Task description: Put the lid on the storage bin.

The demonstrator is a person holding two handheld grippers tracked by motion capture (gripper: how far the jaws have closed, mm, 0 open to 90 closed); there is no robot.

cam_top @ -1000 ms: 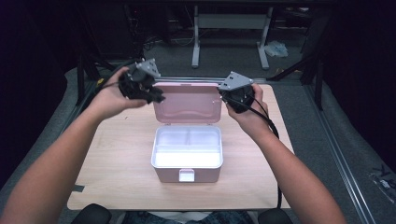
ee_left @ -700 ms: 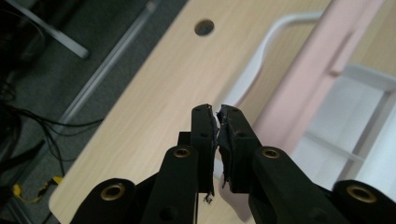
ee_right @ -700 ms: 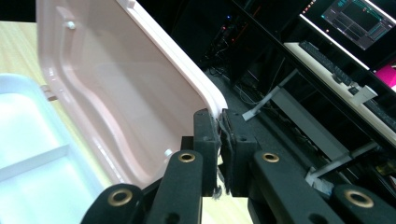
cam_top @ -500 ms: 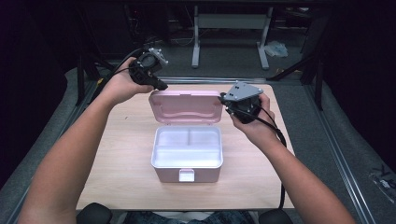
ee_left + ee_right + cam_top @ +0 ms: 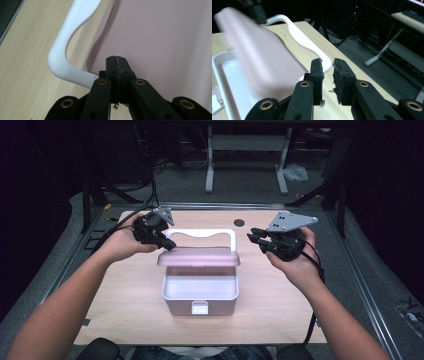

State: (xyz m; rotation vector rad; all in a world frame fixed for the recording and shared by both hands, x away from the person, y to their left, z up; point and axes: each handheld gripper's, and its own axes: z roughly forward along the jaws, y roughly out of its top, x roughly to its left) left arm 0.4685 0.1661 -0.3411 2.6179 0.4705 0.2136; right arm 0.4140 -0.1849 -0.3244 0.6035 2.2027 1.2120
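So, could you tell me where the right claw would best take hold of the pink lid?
Probably the white handle on the pink lid, at its right corner, coming in from the right: it's a slim bar standing clear of the lid, nearest the right claw, whereas the lid's panel is broad.

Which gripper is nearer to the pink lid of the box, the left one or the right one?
Left. The left gripper is at the pink lid, by its rear left corner, next to the white handle. The right gripper hangs off to the lid's right, apart from it.

One camera looks down from above the wooden table [image 5: 280, 305]; two ride the grippers, close on the shared pale pink plastic lid [image 5: 199, 257].
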